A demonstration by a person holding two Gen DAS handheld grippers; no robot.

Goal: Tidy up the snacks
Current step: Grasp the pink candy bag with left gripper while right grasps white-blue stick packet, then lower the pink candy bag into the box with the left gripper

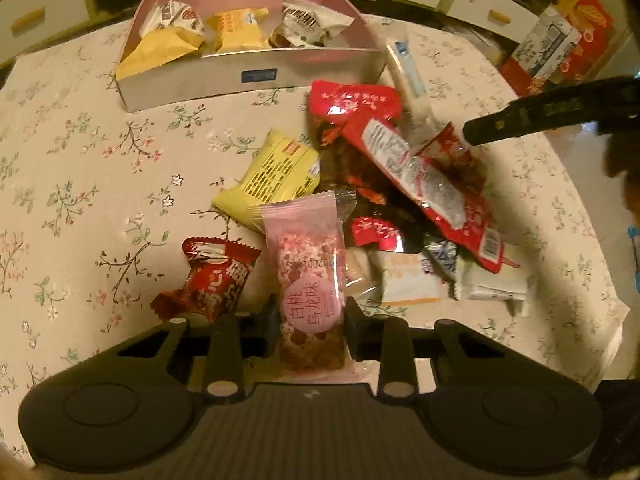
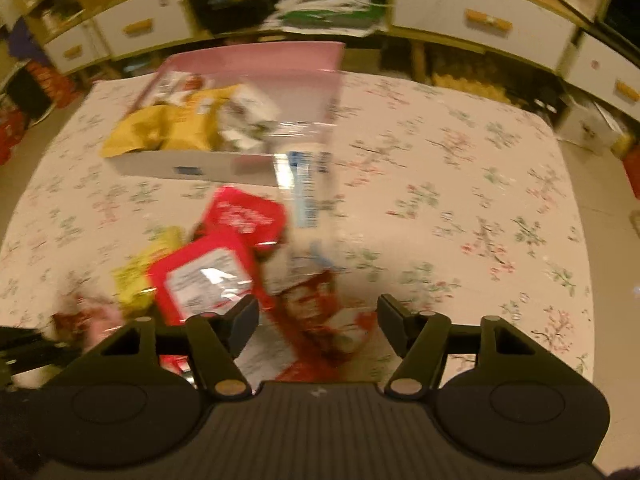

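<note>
Left tool [image 1: 308, 320] clamped on a pink translucent snack bar wrapper with a round pink label [image 1: 310, 292], held at 6 o'clock in the left wrist view, its upper end pointing toward 12. Just beside it at 8 o'clock, a dark red crinkled candy wrapper [image 1: 212, 276] lying on the floral-print cloth of the worktop [image 1: 80, 168]. At centre, a yellow printed snack packet [image 1: 276, 176], touching a heap of glossy red sachets [image 1: 404, 160] spreading toward 3 o'clock; small white packets [image 1: 412, 280] tucked under the heap at 5 o'clock. At 11 to 12 o'clock, an open pink-lined cardboard box with grey outer walls [image 1: 256, 72], holding yellow pouches [image 1: 236, 28] and white-and-brown wrapped snacks [image 1: 304, 24]. At 2 o'clock, a black finger of the right tool [image 1: 560, 112] reaching in, with a blurred white-and-blue clear wrapper [image 1: 408, 76] near its tip; whether touching, cannot tell.

Right wrist view heavily blurred. Right tool [image 2: 318, 320] with fingers spread well apart at 6 o'clock, clamped on nothing. Between and just beyond them, the clear white-and-blue wrapper [image 2: 308, 184] smeared upright through the centre. At 8 o'clock, red sachets [image 2: 208, 276] and the yellow packet [image 2: 136, 276]. At 11 o'clock, the pink-lined box [image 2: 200, 168] with yellow pouches [image 2: 168, 128] inside. White drawers with wooden handles [image 2: 480, 20] across 12 to 2 o'clock, behind the worktop [image 2: 460, 184].
</note>
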